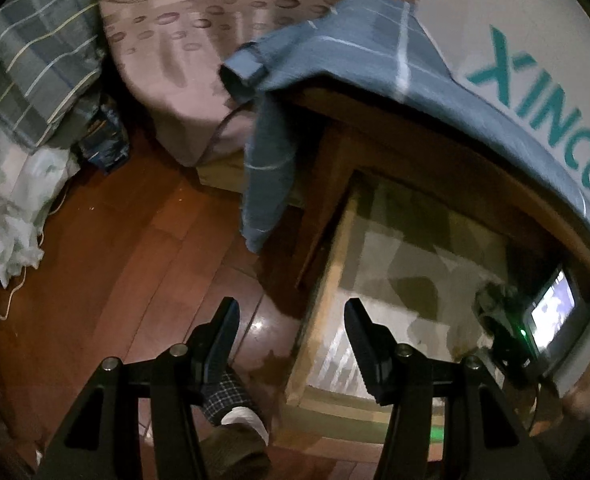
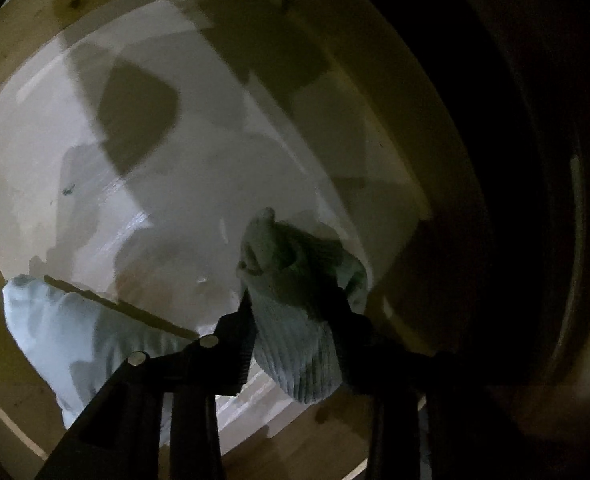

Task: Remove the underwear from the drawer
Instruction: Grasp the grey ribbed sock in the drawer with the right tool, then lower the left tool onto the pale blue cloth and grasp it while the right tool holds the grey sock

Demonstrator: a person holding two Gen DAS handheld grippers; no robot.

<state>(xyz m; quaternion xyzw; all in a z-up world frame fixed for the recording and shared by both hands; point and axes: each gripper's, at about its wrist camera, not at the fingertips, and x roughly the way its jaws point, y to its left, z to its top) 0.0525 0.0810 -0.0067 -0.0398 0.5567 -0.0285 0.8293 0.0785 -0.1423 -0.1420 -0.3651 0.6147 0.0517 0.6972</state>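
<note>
Underwear [image 2: 299, 312], pale ribbed cloth, is bunching between your right gripper [image 2: 295, 320] fingers, which are pinching it above the drawer [image 2: 379, 140] floor; your left gripper [image 1: 291, 336] is hanging spread and empty beside the drawer's edge.
</note>
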